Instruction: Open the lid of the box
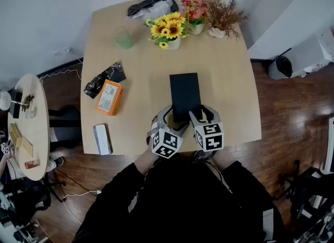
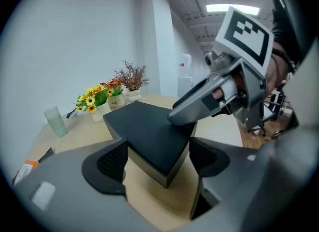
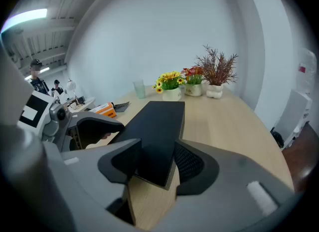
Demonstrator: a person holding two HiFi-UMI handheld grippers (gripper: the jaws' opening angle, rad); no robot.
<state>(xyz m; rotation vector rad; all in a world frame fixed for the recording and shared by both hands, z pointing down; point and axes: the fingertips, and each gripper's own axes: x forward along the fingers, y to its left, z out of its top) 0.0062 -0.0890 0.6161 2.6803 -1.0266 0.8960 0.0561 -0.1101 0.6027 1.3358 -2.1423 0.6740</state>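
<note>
A flat black box (image 1: 185, 96) lies shut on the wooden table (image 1: 229, 80), its near end just in front of me. My left gripper (image 1: 169, 123) stands at the near left corner and my right gripper (image 1: 200, 117) at the near right corner. In the left gripper view the box (image 2: 144, 128) pokes its corner between the wide-apart pads of the left gripper (image 2: 159, 160); the right gripper's finger (image 2: 199, 101) rests on the lid beyond. In the right gripper view the box (image 3: 157, 121) has its corner between the jaws of the right gripper (image 3: 157, 165). I see neither pair squeezing it.
At the table's far end stand a sunflower vase (image 1: 168, 29), red flowers (image 1: 194, 12), a dried plant (image 1: 224, 14), a green cup (image 1: 124, 38) and a black bag (image 1: 148, 4). An orange carton (image 1: 109, 97), a black packet (image 1: 104, 79) and a white block (image 1: 102, 139) lie left.
</note>
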